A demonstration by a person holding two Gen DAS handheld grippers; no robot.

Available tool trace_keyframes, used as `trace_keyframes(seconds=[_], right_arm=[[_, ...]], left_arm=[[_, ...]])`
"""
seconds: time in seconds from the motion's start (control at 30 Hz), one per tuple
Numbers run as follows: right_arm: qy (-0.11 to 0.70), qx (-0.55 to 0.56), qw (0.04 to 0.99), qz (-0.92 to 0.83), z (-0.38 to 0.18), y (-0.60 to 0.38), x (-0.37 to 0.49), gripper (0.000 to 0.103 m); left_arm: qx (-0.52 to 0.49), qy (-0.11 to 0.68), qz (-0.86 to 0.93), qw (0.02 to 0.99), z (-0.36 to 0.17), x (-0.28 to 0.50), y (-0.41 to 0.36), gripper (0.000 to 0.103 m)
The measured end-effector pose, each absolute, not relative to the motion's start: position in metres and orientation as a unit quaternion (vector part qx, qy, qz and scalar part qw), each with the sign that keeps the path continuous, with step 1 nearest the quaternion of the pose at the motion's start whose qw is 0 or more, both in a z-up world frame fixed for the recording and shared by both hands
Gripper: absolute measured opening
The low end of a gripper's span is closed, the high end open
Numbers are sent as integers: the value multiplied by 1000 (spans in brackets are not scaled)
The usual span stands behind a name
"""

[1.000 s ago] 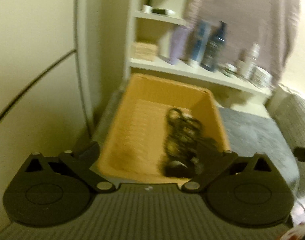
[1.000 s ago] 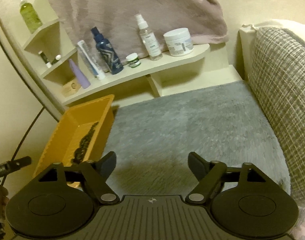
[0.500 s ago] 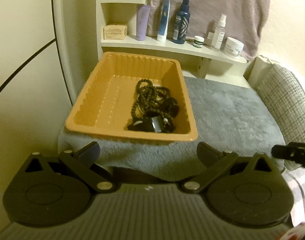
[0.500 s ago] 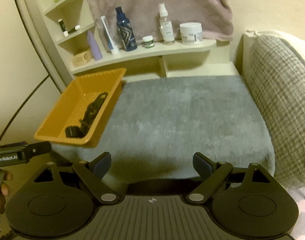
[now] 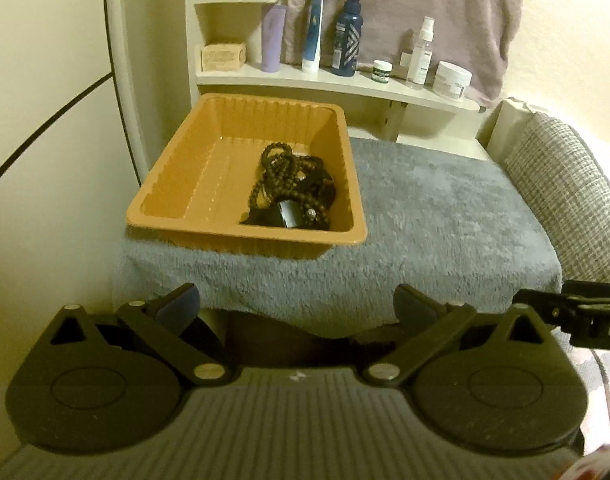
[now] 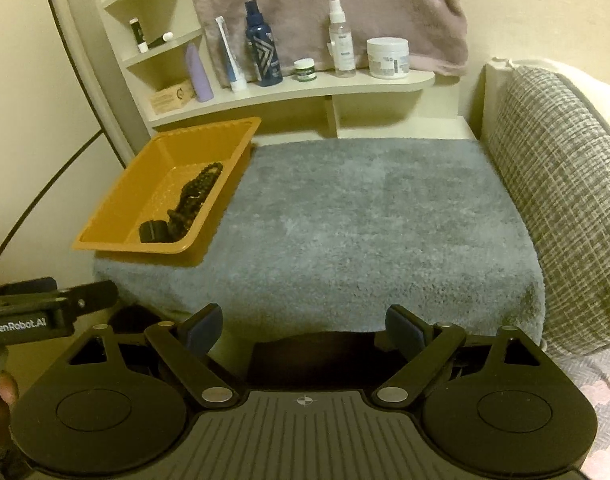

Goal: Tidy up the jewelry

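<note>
An orange plastic tray (image 5: 193, 168) (image 6: 117, 216) sits at the left end of a grey fluffy mat (image 5: 445, 216) (image 6: 365, 216). Inside it lies a tangle of dark beaded jewelry (image 5: 291, 184) (image 6: 195, 194) with a small black box (image 5: 289, 212) (image 6: 153, 232) at its near end. My left gripper (image 5: 297, 304) is open and empty, held back from the mat's front edge, in line with the tray. My right gripper (image 6: 303, 326) is open and empty too, off the mat's front edge near its middle.
A cream shelf (image 6: 305, 88) behind the mat carries bottles, tubes and jars (image 6: 387, 58). A mauve towel (image 6: 325, 4) hangs above it. A grey woven cushion (image 6: 565, 200) borders the mat on the right. A wall stands to the left of the tray.
Both grippers have drawn back from the mat; the tray and shelf look smaller and farther. The left view went from close over the tray to behind the mat's front edge. Both stayed open.
</note>
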State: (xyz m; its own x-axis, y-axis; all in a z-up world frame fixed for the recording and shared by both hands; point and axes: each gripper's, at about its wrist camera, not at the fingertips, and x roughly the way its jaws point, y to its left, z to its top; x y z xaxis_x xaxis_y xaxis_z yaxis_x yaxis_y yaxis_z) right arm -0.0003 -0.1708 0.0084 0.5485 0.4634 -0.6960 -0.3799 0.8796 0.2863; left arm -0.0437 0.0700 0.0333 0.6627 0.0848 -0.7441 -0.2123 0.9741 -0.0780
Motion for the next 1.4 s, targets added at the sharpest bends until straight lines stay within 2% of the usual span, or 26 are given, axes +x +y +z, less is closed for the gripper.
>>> trace_keyframes(seconds=[1.4], right_arm=[[391,40,886,248,12,-167,-16,88]], left_arm=[[-56,381,81,919,39,-57,59,102]])
